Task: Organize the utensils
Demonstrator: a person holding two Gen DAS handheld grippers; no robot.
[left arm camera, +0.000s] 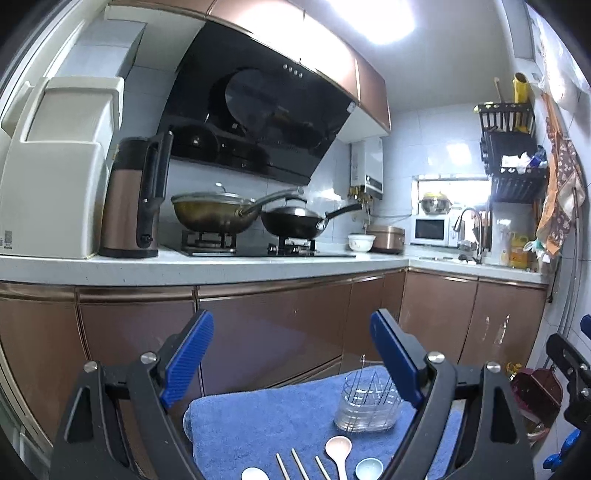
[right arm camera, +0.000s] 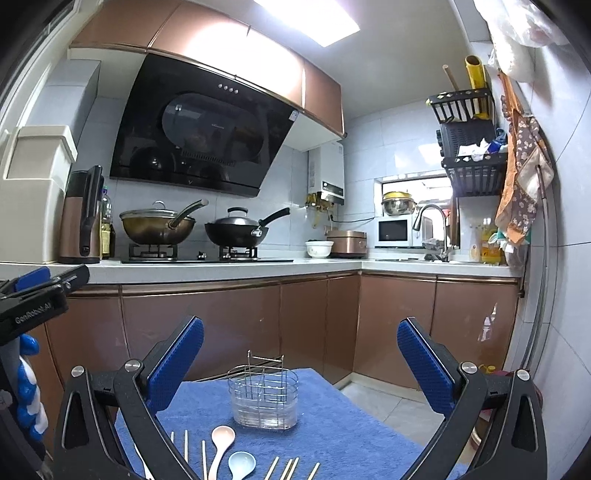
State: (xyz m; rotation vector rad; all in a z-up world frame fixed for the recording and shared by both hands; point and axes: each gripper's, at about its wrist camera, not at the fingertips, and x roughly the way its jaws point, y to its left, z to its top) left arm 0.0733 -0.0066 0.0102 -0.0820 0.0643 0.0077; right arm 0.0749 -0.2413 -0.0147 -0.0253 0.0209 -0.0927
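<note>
Both claws spread and empty, left claw [left arm camera: 291,354], right claw [right arm camera: 301,363], spoons [right arm camera: 221,441] and chopsticks [right arm camera: 185,445] on blue towel [right arm camera: 332,424], wire caddy [right arm camera: 263,398] empty

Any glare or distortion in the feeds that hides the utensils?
Left wrist: ceiling light blows out, fisheye bends the counter edge, but spoons on the blue towel read sharp. Right wrist: same glare overhead; the clear holder shows faint reflections yet stays legible.

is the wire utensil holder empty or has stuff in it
Empty: the utensil holder stands upright on the blue towel, and spoons and chopsticks lie before it.
</note>
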